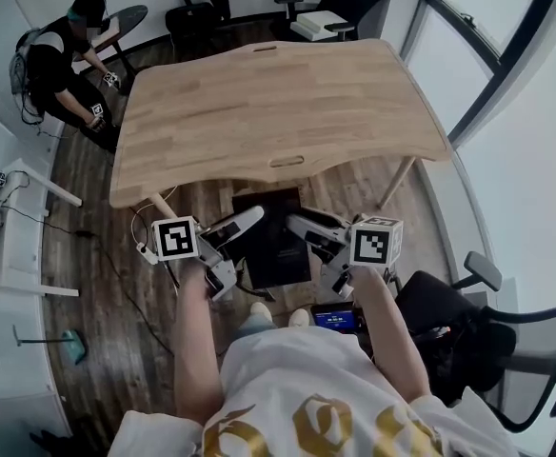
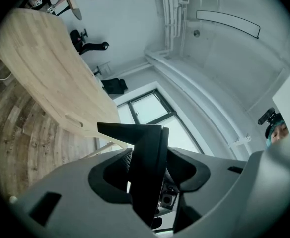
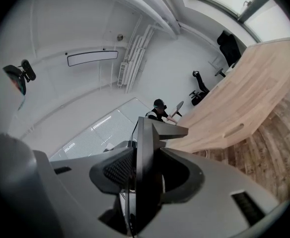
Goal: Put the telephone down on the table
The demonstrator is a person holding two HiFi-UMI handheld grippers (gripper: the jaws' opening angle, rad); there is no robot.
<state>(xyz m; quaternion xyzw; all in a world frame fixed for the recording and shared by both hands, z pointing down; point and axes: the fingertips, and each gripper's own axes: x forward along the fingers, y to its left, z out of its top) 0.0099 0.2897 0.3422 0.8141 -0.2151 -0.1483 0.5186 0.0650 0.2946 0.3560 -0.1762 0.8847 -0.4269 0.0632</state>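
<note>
While both of my claws are clenched on the telephone (image 1: 272, 241), it hangs in the air between them, short of the near edge of the desk (image 1: 259, 103) and not yet over the wood. My left claw (image 1: 243, 250) pinches its left edge and my right claw (image 1: 308, 250) its right edge. In each claw's own view the black slab stands edge-on, squeezed between the pads. It lies about flat, and its longer side seems to run from near to far, toward the desk. Neither hand is nearer than the other, so I judge the coming move to be a shared push straight toward the far side, then a lowering onto the top. The desk is pale bare wood with a slot handle cut near its near edge, so nothing on it stands in the way. Beyond it, at the far left, another person (image 1: 64, 55) sits. Dark plank floor (image 1: 97, 255) lies below, windows (image 1: 468, 55) at the far right, and an office chair (image 1: 506, 341) at my near right.
</note>
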